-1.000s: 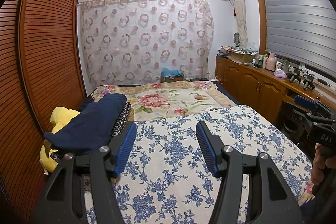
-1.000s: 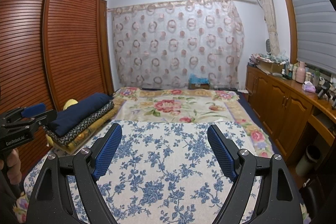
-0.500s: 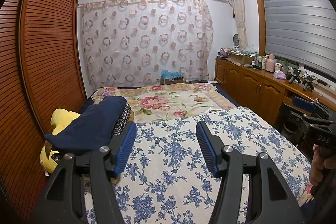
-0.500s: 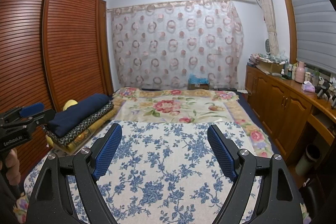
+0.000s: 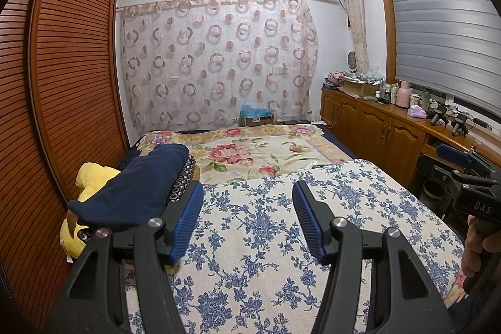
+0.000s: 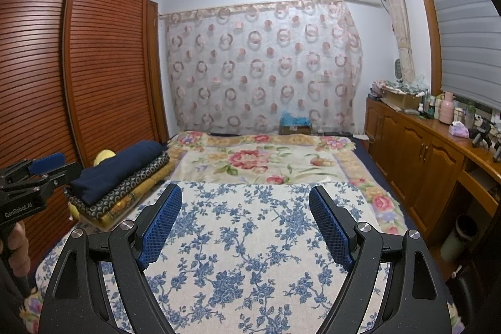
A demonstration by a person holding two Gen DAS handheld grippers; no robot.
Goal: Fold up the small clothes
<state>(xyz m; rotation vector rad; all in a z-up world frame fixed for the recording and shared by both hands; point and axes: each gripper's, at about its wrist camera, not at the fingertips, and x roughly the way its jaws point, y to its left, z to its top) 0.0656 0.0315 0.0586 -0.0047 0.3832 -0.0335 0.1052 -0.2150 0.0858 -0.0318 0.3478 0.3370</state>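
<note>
With the left claw [image 5: 247,221] and the right claw [image 6: 245,224] both spread apart and empty above the blue-flowered bedspread [image 6: 250,240], the folded clothes stack [image 6: 120,177] at the bed's left edge risked toppling if a careless reach snagged its navy top layer

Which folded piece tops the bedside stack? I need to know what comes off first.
The plain navy piece: it lies uppermost, above the dark circle-patterned one and the golden floral one at the bottom.
</note>
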